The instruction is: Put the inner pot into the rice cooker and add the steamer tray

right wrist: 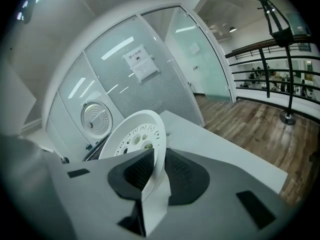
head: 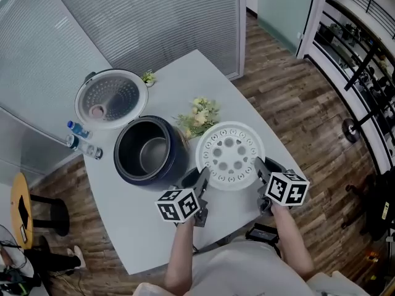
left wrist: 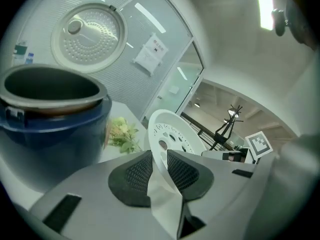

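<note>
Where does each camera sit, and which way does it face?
Head view: on the person's head, facing steeply down at table, rice cooker, steamer tray; forearms, left gripper, right gripper show.
Left gripper view: on the left gripper, along its jaws clamping the tray, toward the cooker.
Right gripper view: on the right gripper, jaws clamping the tray, toward the glass wall.
All share the tray.

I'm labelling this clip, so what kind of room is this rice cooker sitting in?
Probably an office or demo room rather than a kitchen: frosted glass partition walls with a posted notice, a wood-plank floor, and the rice cooker on a white table.
</note>
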`<state>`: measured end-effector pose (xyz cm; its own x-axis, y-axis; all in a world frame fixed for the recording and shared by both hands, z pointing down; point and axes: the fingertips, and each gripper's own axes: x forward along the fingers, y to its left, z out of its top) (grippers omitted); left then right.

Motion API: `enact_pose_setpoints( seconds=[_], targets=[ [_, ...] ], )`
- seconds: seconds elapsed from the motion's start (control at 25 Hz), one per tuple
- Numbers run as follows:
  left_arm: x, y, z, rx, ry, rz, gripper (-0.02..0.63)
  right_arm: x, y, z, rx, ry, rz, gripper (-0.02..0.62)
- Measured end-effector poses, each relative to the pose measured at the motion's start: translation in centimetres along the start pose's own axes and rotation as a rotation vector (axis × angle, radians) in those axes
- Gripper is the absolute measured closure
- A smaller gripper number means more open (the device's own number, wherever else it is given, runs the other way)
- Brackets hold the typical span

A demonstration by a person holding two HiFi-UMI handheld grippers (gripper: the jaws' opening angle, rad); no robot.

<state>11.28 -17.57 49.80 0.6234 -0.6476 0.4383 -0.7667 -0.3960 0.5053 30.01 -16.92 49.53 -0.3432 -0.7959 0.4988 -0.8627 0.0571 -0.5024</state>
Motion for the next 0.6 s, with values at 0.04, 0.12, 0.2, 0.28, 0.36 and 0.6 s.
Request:
enact_pose_setpoints(
  seconds=[0.04,0.12,0.2,0.28,0.36,0.6],
  targets=[
    [-0.4,-0.2,0.8,0.013,-0.016,0.000,0.512,-0.2,0.5,0.5,0.001,-0.015,0.013,0.517],
    [-1.1,-0.7,2.0,0.031,-0.047,-0.004,0.512,-0.5,1.4,1.4,-0.002,-0.041,0.031,0.515],
    [-1.8,-0.9,2.7,0.037,-0.072,-0.006,0.512,-0.8,2.2,2.1,-0.017,-0.058,0.040,0.518],
    [-2.4,-0.7,3.1,0.032,-0.089,-0.003,0.512,-0.9,3.1,2.8,-0.040,-0.065,0.047,0.520],
    [-2.7,-0.5,3.4,0.023,-0.104,-0.002,0.512,-0.8,3.8,3.3,-0.058,-0.069,0.057,0.520],
    [-5.0,1.0,5.0,-0.027,-0.166,0.006,0.515,-0.2,6.8,3.7,-0.074,-0.068,0.118,0.518]
  ],
)
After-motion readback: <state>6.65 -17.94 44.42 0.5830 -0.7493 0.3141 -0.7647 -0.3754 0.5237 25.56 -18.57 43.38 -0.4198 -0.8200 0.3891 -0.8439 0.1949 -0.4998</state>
